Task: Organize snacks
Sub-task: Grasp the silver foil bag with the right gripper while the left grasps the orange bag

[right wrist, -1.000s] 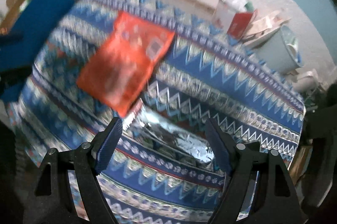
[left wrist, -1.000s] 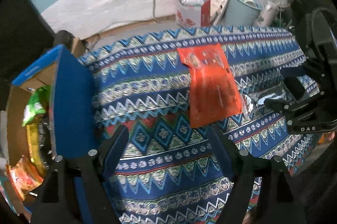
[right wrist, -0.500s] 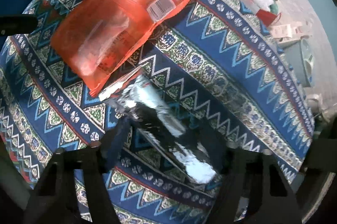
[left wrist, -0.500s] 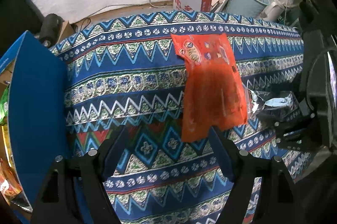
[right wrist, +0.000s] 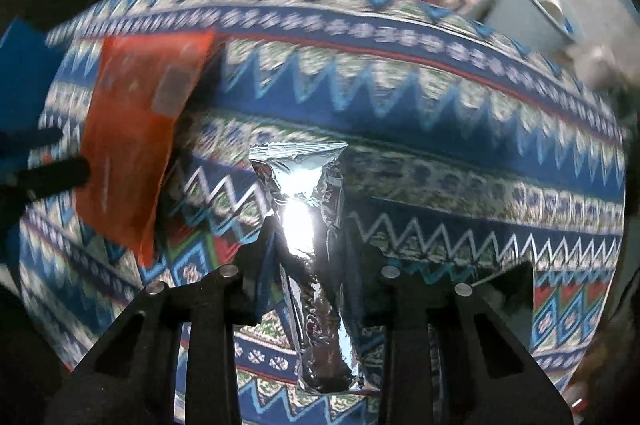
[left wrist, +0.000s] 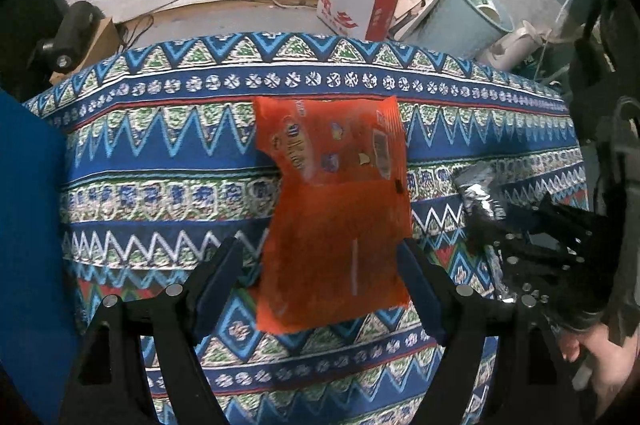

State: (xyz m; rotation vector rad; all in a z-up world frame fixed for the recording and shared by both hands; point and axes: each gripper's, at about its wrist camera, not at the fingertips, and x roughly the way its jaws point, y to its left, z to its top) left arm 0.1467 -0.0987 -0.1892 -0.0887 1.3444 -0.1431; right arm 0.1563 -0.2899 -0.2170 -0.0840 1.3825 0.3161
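Now the right gripper [right wrist: 310,257] is clamped on the crinkled silver foil snack packet [right wrist: 308,217]; the left gripper [left wrist: 320,273] stands wide around the flat orange plastic snack bag [left wrist: 336,217] on the patterned blue cloth [left wrist: 160,153], not pressing it.

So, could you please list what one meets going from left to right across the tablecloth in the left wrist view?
Blue box → orange snack packet → silver foil packet → right hand-held gripper, shut on the foil packet.
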